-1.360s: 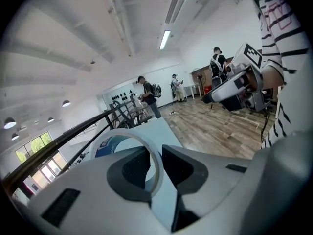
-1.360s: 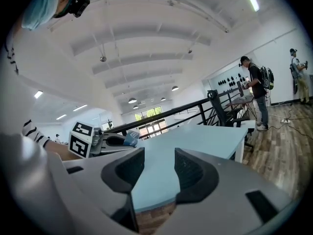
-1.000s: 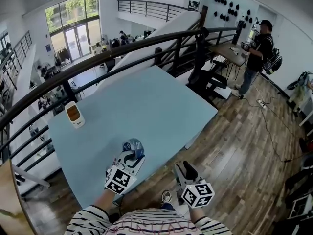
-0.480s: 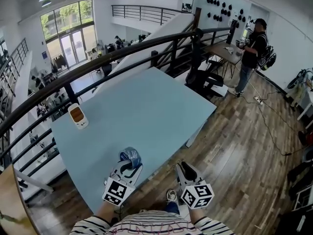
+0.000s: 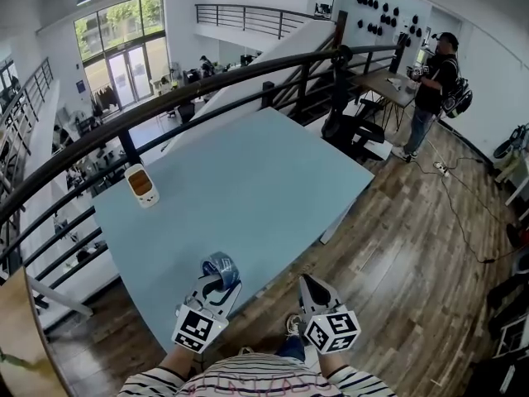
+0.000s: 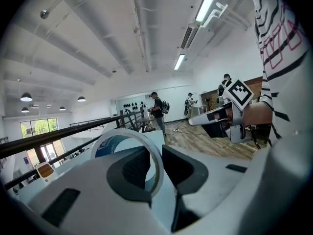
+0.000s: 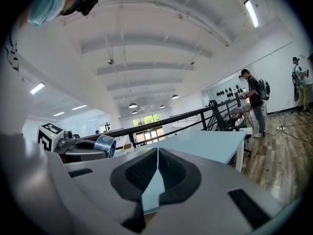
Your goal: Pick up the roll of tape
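While right gripper sits clenched — empty — the left gripper's jaws pinch the roll of tape.

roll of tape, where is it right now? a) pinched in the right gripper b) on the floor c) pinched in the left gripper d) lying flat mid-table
c: the left gripper view shows the roll of tape standing on edge between the pads of the left gripper, which press on its wall from both sides.
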Demonstrator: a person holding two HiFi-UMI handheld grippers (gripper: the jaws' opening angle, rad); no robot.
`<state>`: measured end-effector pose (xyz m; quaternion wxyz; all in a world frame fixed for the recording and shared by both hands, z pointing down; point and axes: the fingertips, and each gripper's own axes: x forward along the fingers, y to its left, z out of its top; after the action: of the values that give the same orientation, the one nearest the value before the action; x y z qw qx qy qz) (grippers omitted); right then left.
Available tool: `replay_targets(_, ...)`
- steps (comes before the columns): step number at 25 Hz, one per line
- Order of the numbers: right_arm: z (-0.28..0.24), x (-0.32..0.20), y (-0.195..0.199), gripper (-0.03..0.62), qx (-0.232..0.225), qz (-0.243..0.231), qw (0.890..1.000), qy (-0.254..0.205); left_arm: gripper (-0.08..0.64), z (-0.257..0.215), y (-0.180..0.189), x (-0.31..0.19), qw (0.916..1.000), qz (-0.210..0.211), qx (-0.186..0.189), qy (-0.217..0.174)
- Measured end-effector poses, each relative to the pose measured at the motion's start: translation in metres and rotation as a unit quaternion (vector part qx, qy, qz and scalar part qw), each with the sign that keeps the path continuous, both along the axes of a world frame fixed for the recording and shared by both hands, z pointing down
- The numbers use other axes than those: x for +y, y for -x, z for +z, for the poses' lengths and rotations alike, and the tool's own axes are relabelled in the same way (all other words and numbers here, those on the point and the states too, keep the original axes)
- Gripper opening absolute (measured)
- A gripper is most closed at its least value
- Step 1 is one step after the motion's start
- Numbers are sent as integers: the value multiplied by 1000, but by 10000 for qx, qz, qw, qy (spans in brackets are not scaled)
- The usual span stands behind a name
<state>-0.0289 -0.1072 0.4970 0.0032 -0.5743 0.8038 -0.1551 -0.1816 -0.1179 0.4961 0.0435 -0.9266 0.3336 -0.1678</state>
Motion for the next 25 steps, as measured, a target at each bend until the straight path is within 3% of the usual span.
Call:
replay_targets(9, 0, 10, 25, 28, 275, -163, 9995, 17, 92, 5, 21, 9, 9998, -130, 71, 95)
replay_targets(25, 0, 20, 23, 28, 295, -96, 9995, 15, 92, 7, 22, 19, 9998, -131, 72, 111)
